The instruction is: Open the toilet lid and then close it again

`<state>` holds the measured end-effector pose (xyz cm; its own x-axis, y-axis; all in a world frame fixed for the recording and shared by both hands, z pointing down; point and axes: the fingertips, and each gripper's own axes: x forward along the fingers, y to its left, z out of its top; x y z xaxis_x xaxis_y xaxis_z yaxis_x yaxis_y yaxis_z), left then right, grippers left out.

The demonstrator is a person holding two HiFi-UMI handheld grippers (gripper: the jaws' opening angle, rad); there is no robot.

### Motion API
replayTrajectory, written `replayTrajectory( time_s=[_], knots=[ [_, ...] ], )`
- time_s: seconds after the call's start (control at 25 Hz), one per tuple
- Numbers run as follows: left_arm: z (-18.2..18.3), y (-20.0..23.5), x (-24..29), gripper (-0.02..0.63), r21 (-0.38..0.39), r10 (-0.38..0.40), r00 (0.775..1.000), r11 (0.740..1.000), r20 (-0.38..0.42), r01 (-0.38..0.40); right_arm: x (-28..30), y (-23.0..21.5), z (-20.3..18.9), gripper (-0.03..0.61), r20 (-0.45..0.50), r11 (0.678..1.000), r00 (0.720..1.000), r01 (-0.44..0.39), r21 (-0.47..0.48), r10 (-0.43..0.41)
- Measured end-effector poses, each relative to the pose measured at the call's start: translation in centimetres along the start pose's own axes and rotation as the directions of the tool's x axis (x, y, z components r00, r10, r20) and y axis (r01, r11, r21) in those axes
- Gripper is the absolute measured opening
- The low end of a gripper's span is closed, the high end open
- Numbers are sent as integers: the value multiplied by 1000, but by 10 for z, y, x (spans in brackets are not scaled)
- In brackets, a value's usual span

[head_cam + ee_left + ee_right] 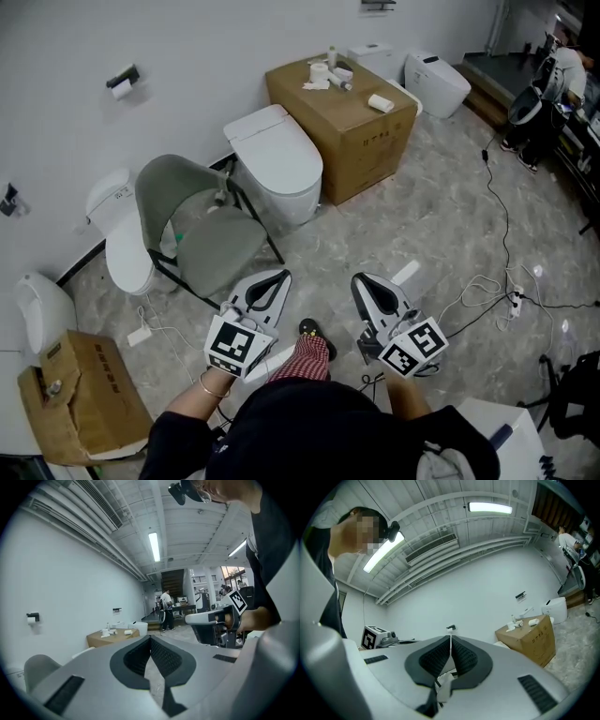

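Against the white wall point(187, 47), the toilet point(278, 161) is sitting with its lid point(272, 145) down, between a grey folding chair point(202, 225) and a cardboard box point(342, 112). Well short of it, over the marbled floor point(450, 234), the person is holding the left hand-held gripper point(278, 277) and the right hand-held gripper point(359, 281) side by side, both clenched, jaws meeting on nothing.

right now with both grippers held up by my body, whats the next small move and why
Probably step toward the white toilet with its lid shut, between the grey folding chair and the brown cardboard box, opening the fingers of the right gripper on the way. It and the left gripper are both shut, empty and well short of the lid.
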<state>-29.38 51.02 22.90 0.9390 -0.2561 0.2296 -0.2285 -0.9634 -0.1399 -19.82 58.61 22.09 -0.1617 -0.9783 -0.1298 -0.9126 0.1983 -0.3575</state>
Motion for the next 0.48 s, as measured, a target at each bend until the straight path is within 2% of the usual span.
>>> replayTrajectory(
  time_s=[0.08,0.24,0.48],
  knots=[
    [1,7,5,3,-5,2,1000,1000,2,-2,4,-5,3,23,6,1000,1000,6,2,-6],
    [8,18,20,5,-69,-12,999,998,35,14,10,-17,8,23,8,1000,1000,13,-6,-13],
    [12,37,44,5,-76,-7,999,997,47,11,25,-36,14,23,9,999,1000,27,-19,-27]
  ],
)
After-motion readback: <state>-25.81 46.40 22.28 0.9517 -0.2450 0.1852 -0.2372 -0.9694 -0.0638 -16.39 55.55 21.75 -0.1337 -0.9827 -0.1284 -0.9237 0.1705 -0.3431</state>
